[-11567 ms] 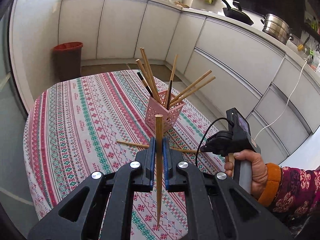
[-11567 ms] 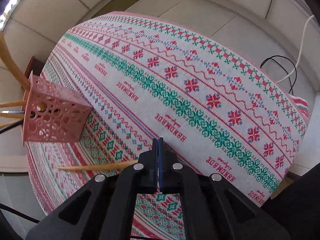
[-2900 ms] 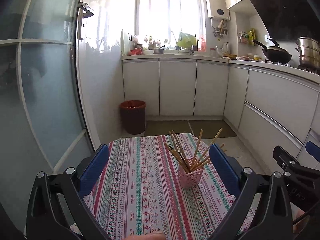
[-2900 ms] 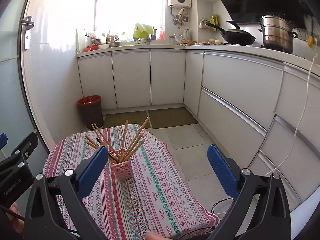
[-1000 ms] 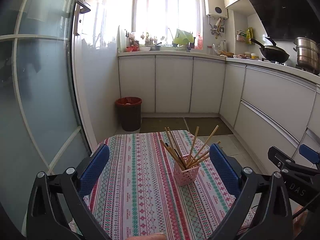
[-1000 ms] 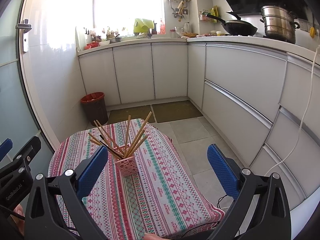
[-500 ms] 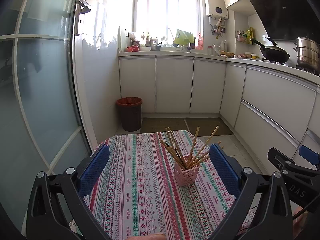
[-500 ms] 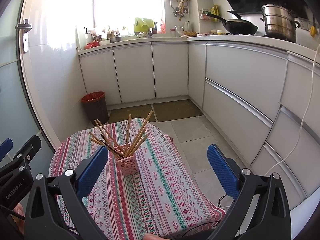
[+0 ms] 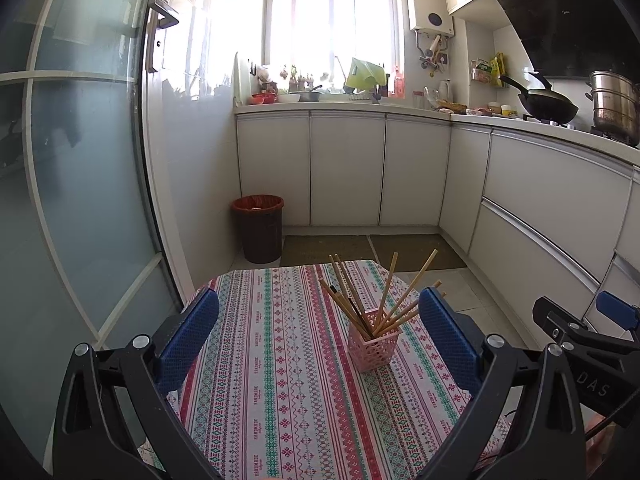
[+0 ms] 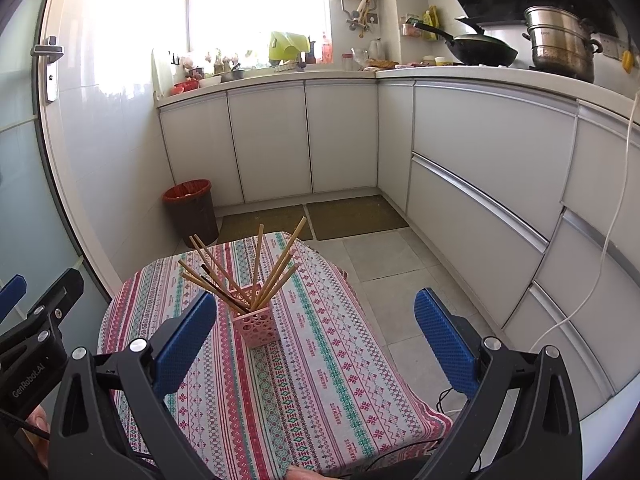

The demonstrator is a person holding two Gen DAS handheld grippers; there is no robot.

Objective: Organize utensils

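Mid-table (image 9: pixel 280 400), chopsticks (image 9: pixel 384 296) in pink holder (image 9: pixel 374 346), well inside edges; left hand-held gripper (image 9: pixel 318 336) and right hand-held gripper (image 10: pixel 316 336) both spread wide, empty.

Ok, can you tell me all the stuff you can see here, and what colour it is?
Chopsticks: a bunch, mostly tan, standing in the holder.
Utensil holder: one, pink, on the table.
Tablecloth: one, red, green and white pattern, over the table.
Trash bin: one, dark with a red liner, on the floor by the cabinets.
Wok: one, black, on the counter.
Steamer pot: one, silver, beside the wok.
Left gripper: black with blue pads, open, empty.
Right gripper: black with blue pads, open, empty.
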